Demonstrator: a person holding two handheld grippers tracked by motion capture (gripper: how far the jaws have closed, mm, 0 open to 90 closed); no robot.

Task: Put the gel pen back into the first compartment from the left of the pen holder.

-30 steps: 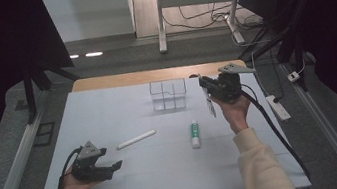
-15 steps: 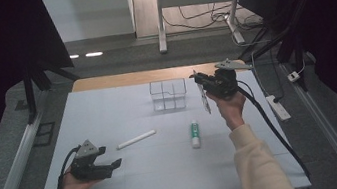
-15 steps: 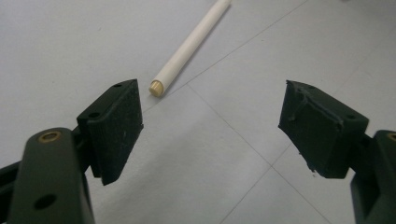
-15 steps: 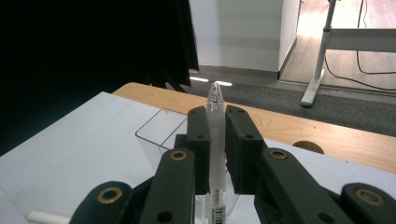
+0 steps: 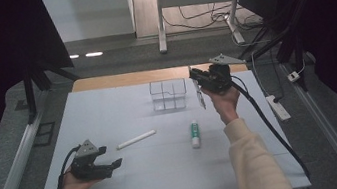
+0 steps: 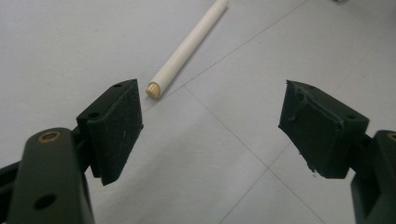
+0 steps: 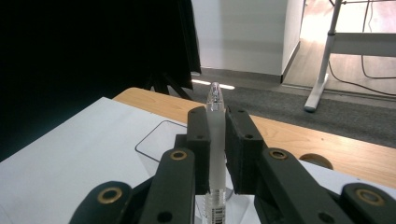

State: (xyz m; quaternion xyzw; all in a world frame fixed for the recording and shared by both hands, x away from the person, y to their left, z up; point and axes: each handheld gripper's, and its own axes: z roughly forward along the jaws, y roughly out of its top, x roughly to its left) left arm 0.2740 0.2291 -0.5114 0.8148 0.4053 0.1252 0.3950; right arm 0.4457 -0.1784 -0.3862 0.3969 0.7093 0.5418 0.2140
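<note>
Clear plastic pen point(image 7: 215, 140) sits clamped upright in the right gripper point(image 5: 198, 81), held just right of the clear square-celled organizer box point(image 5: 168, 94). Step in hand looks like dropping it in; next move: shift over a cell, lower, release. Tip direction is hard to tell. Left gripper point(image 5: 111, 164) rests with jaws apart, near the white stick point(image 5: 136, 140), well short of the box.

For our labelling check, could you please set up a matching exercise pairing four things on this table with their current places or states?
Things:
1. pen
2. white stick
3. tube
4. clear organizer

States:
A. lies flat near the open left gripper
B. stands at the table's far side
C. clamped in the right gripper
D. lies flat, green-labelled, below the right hand

Pairs: 1-C, 2-A, 3-D, 4-B
</note>
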